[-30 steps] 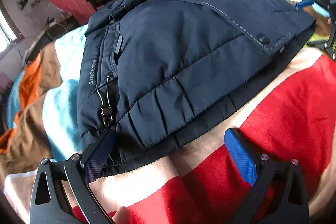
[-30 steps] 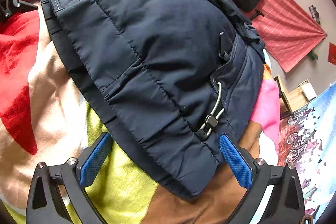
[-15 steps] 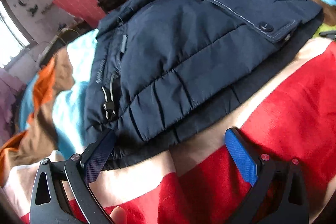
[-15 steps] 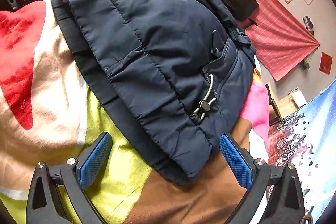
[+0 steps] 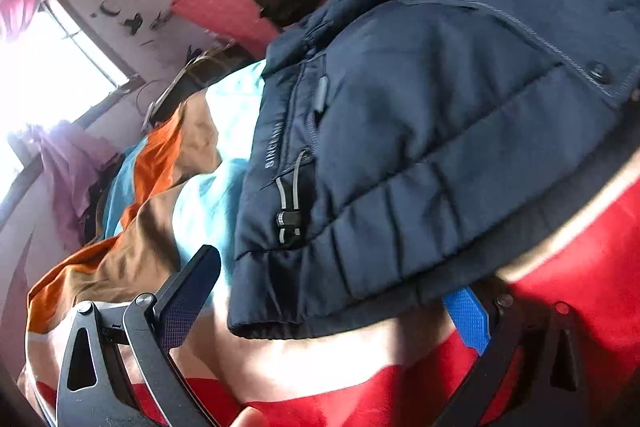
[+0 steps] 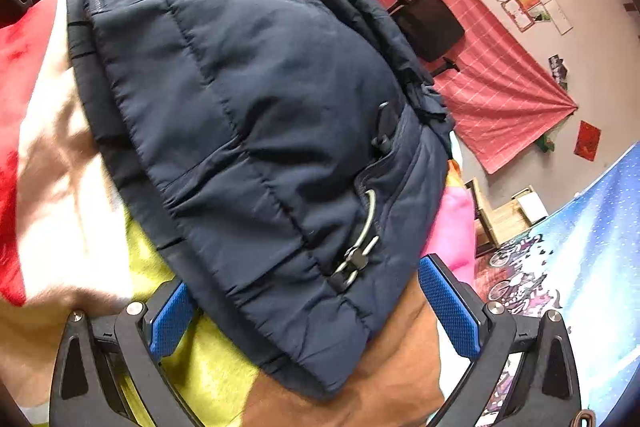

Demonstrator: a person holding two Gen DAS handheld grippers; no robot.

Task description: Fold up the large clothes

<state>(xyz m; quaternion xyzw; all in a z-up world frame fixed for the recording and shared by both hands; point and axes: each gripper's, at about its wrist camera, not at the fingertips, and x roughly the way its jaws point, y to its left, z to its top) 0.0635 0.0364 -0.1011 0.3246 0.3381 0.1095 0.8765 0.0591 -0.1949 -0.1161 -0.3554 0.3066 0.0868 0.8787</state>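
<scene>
Left wrist view: the left hand-held gripper (image 5: 332,303) gapes wide at the folded jacket (image 5: 440,147) on the bed (image 5: 580,267); the right hand-held gripper (image 6: 308,303) likewise, holding nothing.

Support surface: bed covered by a multicoloured blanket (image 5: 580,267).
Blanket colours: red, cream, orange, brown and light blue in the left wrist view; red, cream, yellow-green, brown and pink in the right wrist view.
Item on blanket: folded navy padded jacket (image 6: 260,131), lying flat, hem drawcord toggle (image 6: 354,263) exposed.
</scene>
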